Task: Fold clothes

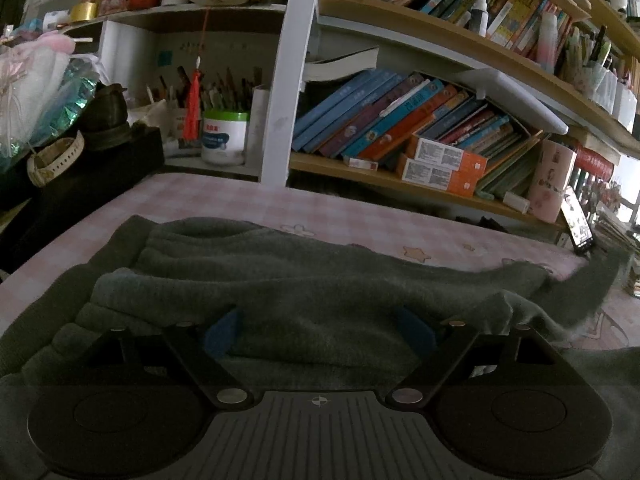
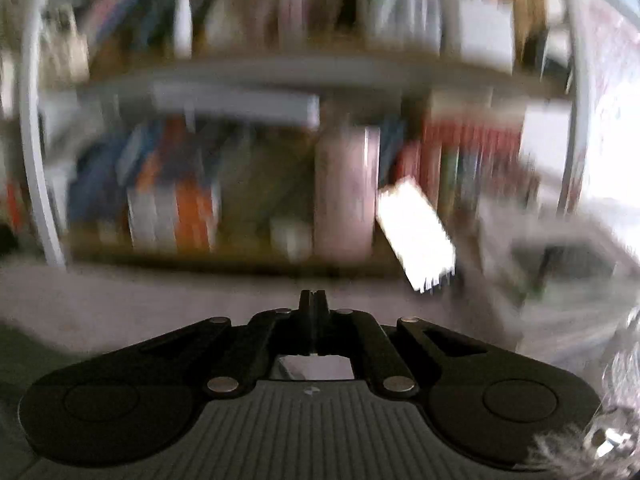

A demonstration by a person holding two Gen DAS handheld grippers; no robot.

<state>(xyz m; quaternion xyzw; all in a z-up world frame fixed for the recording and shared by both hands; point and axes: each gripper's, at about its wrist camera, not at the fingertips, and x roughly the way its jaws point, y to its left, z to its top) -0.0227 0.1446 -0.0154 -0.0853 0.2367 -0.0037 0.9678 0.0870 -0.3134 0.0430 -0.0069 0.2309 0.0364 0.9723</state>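
Observation:
A dark grey-green knit garment [image 1: 320,280] lies in thick folds on the pink checked tablecloth [image 1: 248,204]. In the left wrist view my left gripper [image 1: 318,332] rests low on it, jaws wide apart. A thick fold of the fabric sits between its blue pads [image 1: 222,334], and I cannot see them pinching it. One end of the garment trails off to the right [image 1: 592,280]. The right wrist view is heavily blurred. My right gripper [image 2: 314,300] is above the tablecloth [image 2: 160,304], its fingers pressed together with nothing between them.
A bookshelf full of slanted books [image 1: 400,120] runs along the back of the table. A lit phone [image 1: 578,228] leans beside a pink cup [image 1: 552,184] at the right. A white tub [image 1: 224,136] and pen holders stand behind, and dark clutter with a watch [image 1: 56,160] fills the left.

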